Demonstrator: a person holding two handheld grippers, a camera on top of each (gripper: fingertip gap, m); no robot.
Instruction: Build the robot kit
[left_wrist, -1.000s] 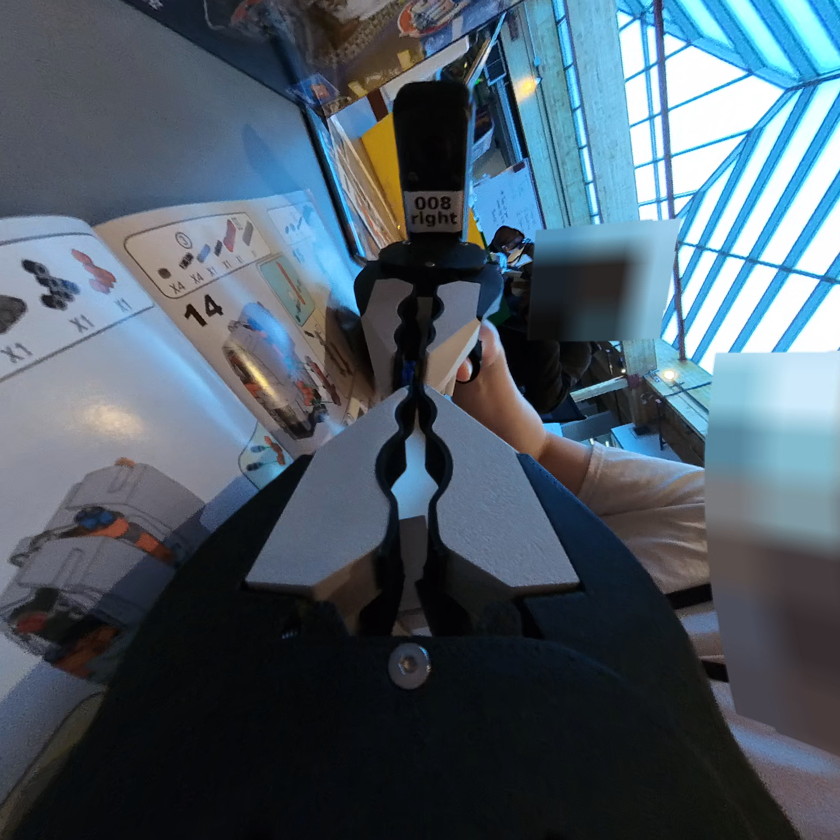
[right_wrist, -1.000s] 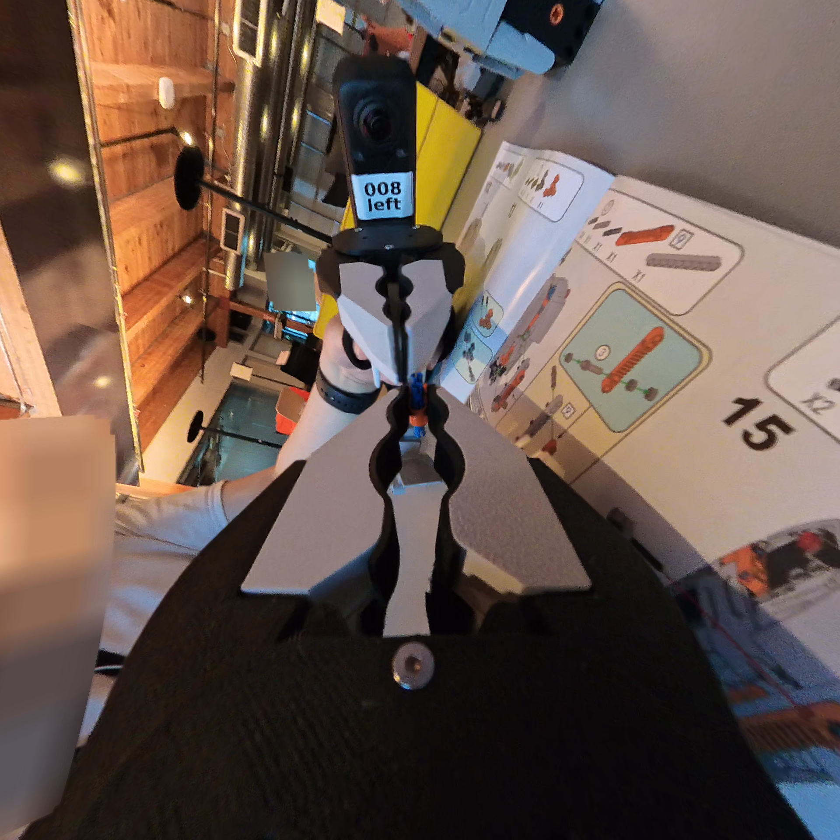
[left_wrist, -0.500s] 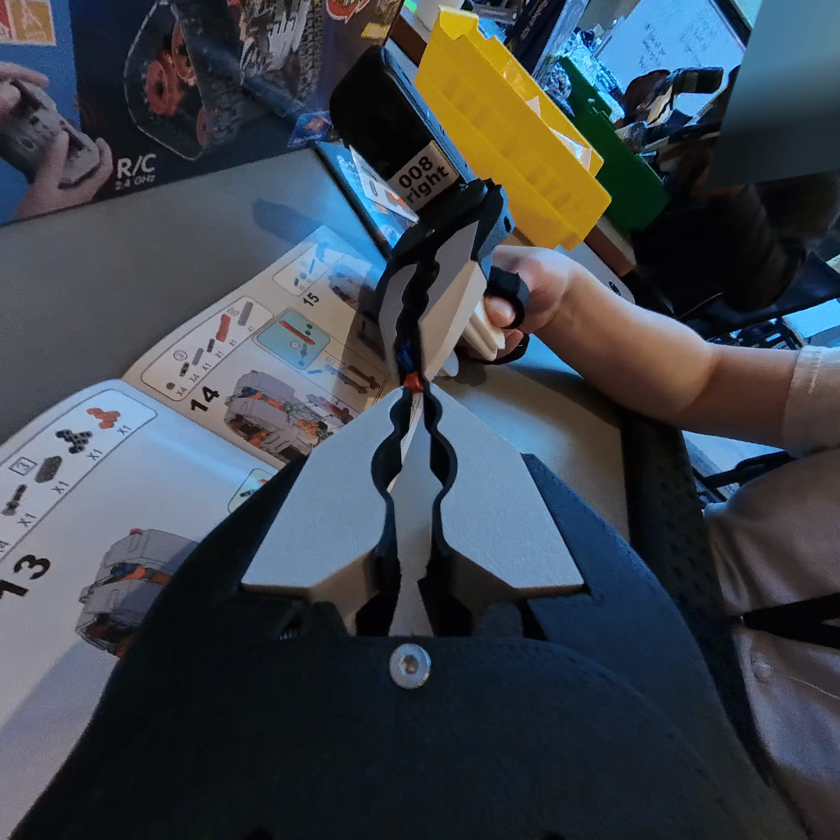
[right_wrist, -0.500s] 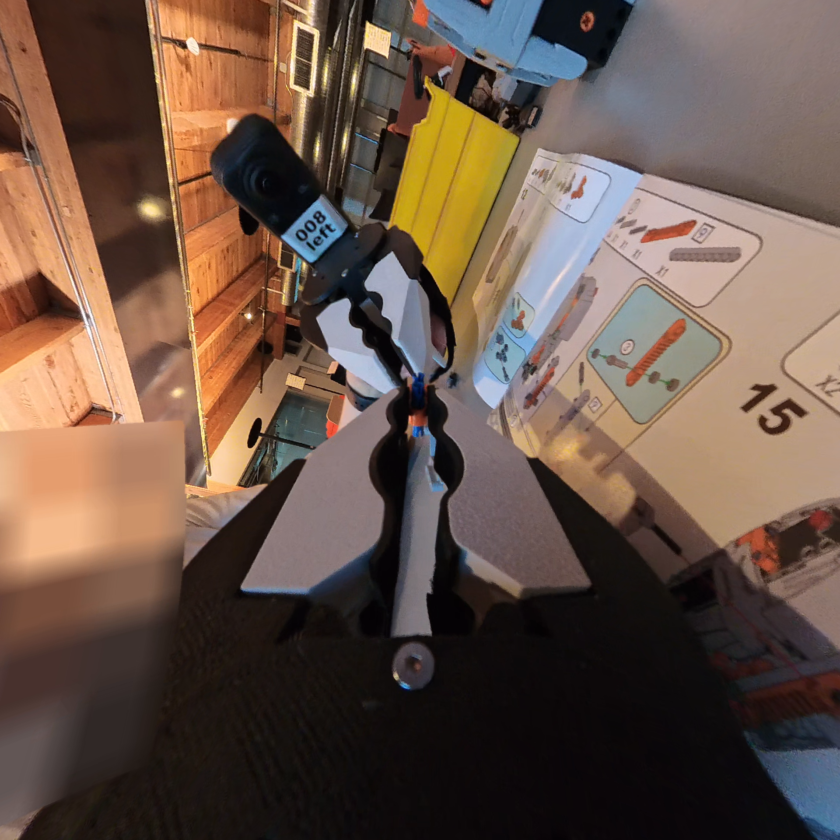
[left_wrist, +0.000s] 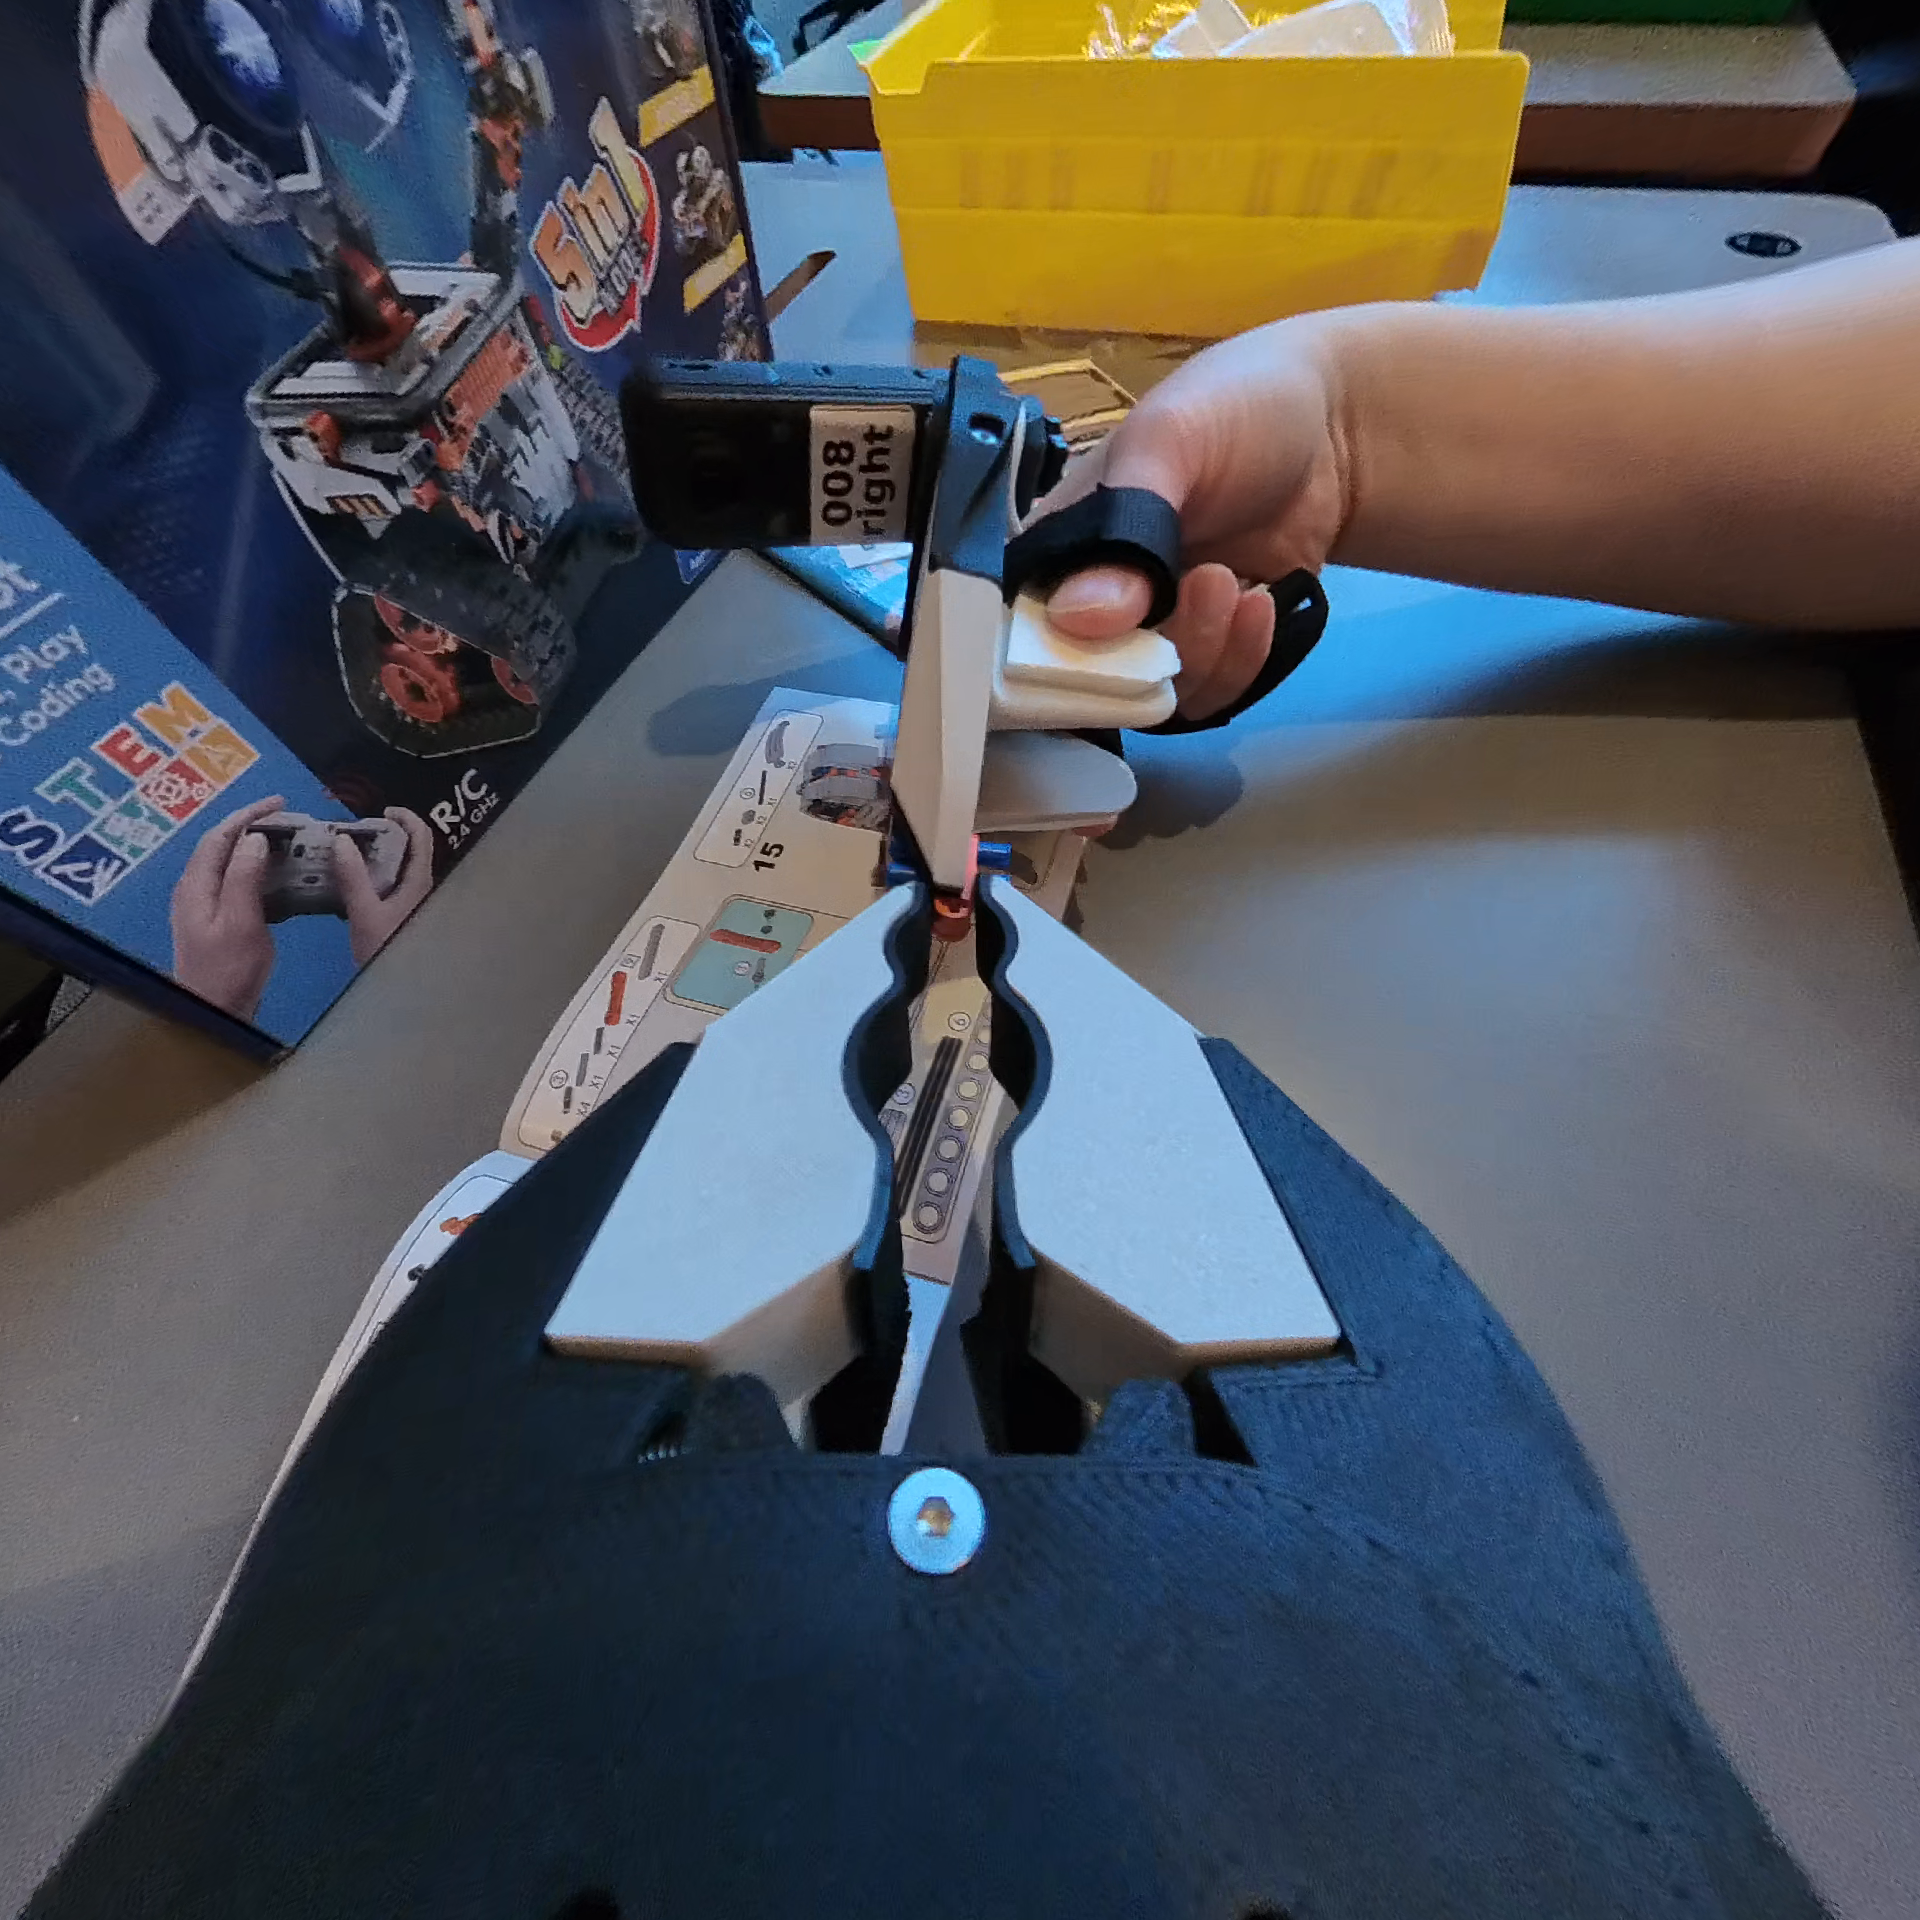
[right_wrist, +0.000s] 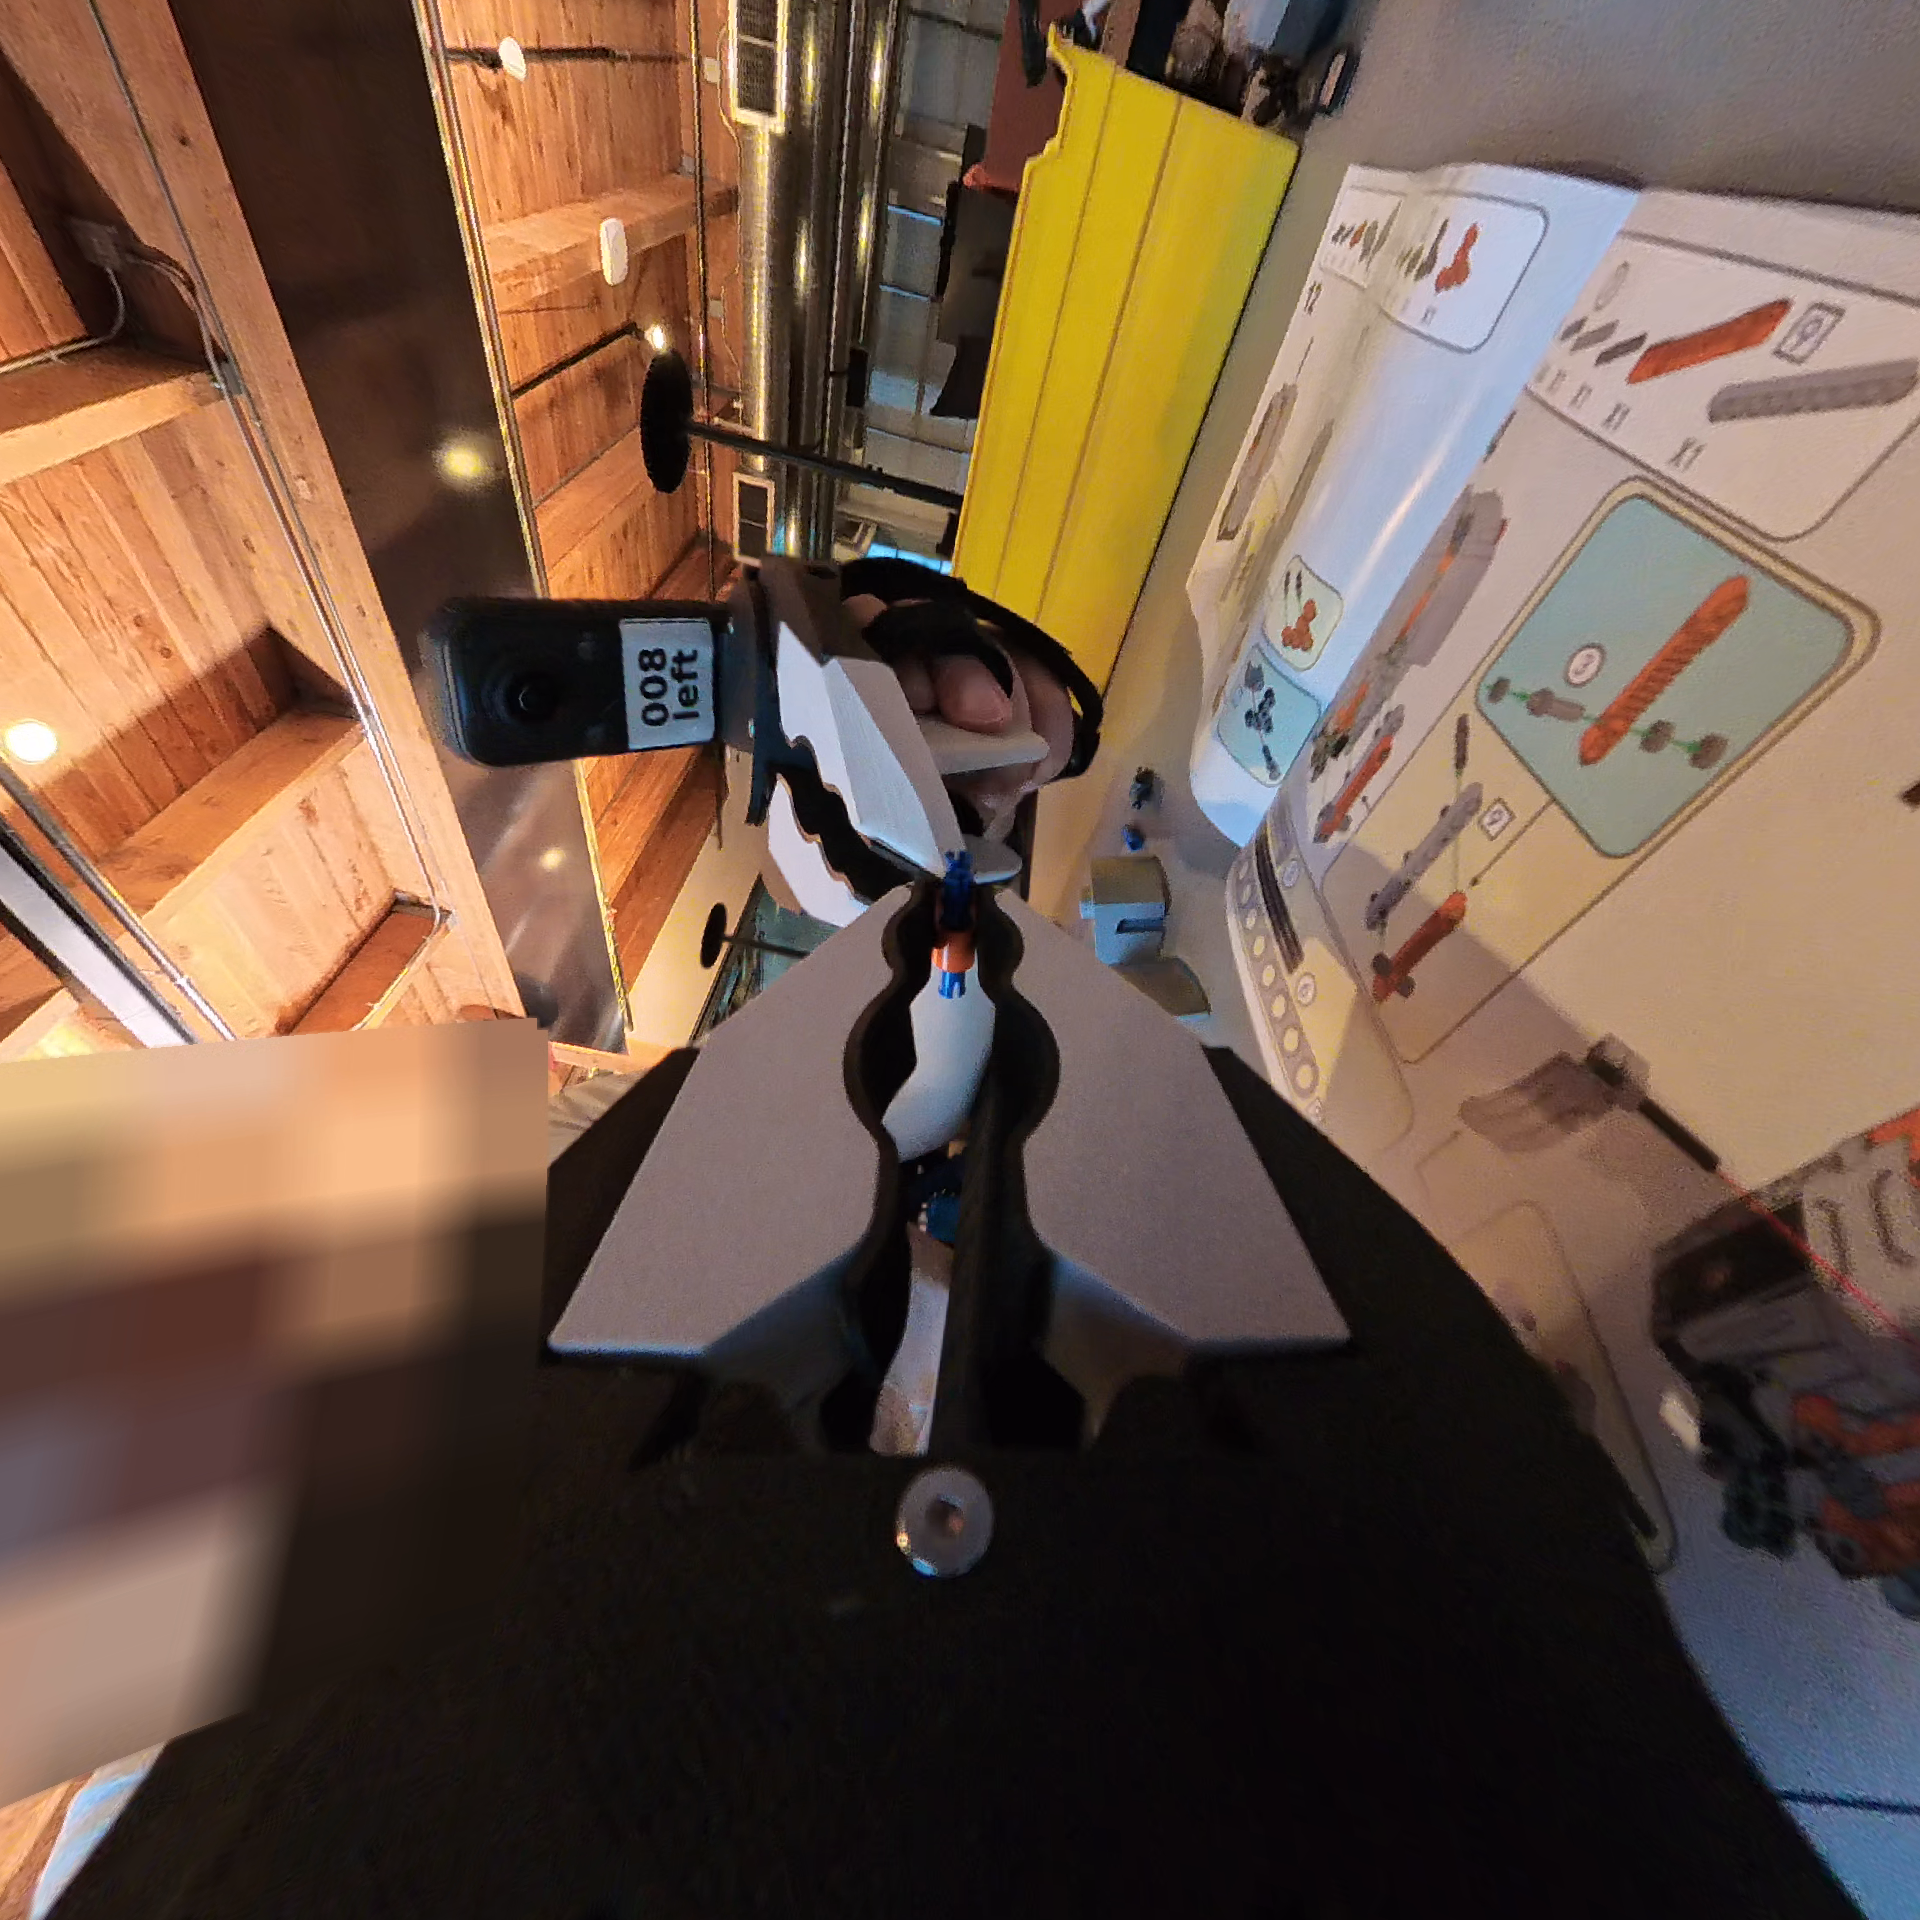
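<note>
Two hand-held grippers meet tip to tip over an open instruction booklet (left_wrist: 665, 997) on a grey table (left_wrist: 1455, 1039). In the left wrist view, the left gripper (left_wrist: 948, 909) fills the lower centre of the frame, its tongs drawn narrow around a small orange piece (left_wrist: 948, 920) at the tips. The right gripper (left_wrist: 940, 868) comes down from the upper centre, turned edge-on, gripped by a bare hand (left_wrist: 1195, 540) reaching in from the right edge; a blue peg (left_wrist: 992, 854) pokes out beside its tip. How far its tongs stand apart cannot be told from this angle.

In the right wrist view, the right gripper (right_wrist: 951, 935) occupies the lower centre, tongs narrow and pinched on a small blue and orange part (right_wrist: 951, 940) at mid-frame. The left gripper (right_wrist: 961, 868) meets that part from above, held by a hand (right_wrist: 987, 707).

A blue toy box (left_wrist: 312, 468) leans at the upper left of the left wrist view, and a yellow bin (left_wrist: 1195, 197) sits at the top centre. The booklet (right_wrist: 1610, 623) spreads across the right side of the right wrist view, small loose parts (right_wrist: 1138, 821) lying near its edge.
</note>
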